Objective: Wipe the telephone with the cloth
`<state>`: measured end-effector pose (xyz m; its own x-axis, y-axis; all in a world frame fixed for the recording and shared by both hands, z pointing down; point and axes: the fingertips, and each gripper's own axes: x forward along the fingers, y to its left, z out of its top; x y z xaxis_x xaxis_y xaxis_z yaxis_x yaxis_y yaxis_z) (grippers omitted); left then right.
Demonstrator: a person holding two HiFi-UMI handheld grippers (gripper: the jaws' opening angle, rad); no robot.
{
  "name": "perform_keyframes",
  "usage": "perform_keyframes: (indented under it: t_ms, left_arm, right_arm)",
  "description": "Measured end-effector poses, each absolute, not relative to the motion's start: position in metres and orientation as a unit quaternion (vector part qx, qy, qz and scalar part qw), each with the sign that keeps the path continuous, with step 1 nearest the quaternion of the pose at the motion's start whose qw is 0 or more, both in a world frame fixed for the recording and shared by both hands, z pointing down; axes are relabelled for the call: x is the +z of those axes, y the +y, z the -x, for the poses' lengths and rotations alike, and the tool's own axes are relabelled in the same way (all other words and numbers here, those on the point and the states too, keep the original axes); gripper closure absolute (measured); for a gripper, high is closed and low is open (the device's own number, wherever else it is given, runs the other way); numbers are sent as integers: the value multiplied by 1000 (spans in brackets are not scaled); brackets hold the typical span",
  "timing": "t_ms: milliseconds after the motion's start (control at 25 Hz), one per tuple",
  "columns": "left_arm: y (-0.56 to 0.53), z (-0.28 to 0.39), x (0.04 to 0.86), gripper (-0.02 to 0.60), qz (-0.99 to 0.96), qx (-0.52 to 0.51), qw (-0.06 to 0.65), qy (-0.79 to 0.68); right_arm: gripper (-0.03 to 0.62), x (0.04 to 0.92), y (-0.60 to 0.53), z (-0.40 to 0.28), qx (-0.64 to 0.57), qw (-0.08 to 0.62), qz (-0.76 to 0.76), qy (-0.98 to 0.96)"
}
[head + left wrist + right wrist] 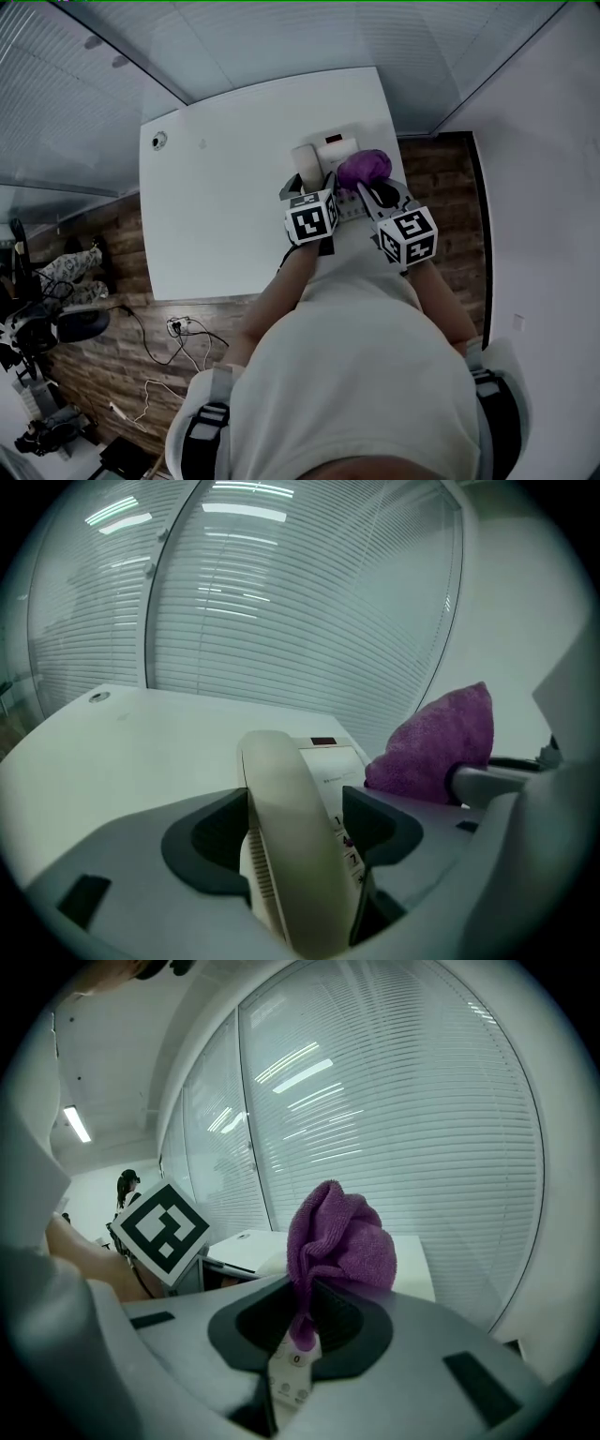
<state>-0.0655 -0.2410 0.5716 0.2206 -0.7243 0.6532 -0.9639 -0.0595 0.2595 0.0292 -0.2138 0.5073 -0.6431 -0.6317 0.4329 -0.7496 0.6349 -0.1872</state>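
Note:
A cream telephone [337, 148] stands near the table's far right edge. Its handset [295, 855] lies on the left side of the base [328, 759]. My left gripper [295, 832] is open and straddles the handset, with a gap showing beside the right pad. From above, the left gripper [309, 186] sits over the phone's near end. My right gripper [302, 1321] is shut on a purple cloth [339, 1237], which bunches up above the jaws. The cloth [364, 169] hangs over the phone's right side, and the keypad [291, 1377] shows below the right jaws.
The white table [216, 206] stretches to the left, with a small round fitting [157, 141] at its far left corner. Glass walls with blinds [309, 602] stand close behind the phone. Cables and a power strip [178, 326] lie on the wooden floor.

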Motion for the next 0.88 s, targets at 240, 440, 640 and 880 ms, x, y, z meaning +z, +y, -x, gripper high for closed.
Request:
perform_keyframes:
  t_ms: [240, 440, 640, 880]
  left_arm:
    - [-241, 69, 577, 288, -696, 201, 313, -615]
    - [-238, 72, 574, 309, -693, 180, 333, -614]
    - [-233, 75, 571, 325, -697, 137, 370, -599]
    - [-228, 82, 566, 342, -702, 65, 409, -579]
  right_arm:
    - [548, 513, -218, -29, 180, 168, -386, -889]
    - [548, 510, -218, -28, 179, 165, -385, -890]
    - [548, 509, -214, -29, 175, 165, -385, -891]
    - [548, 506, -211, -28, 173, 161, -384, -892]
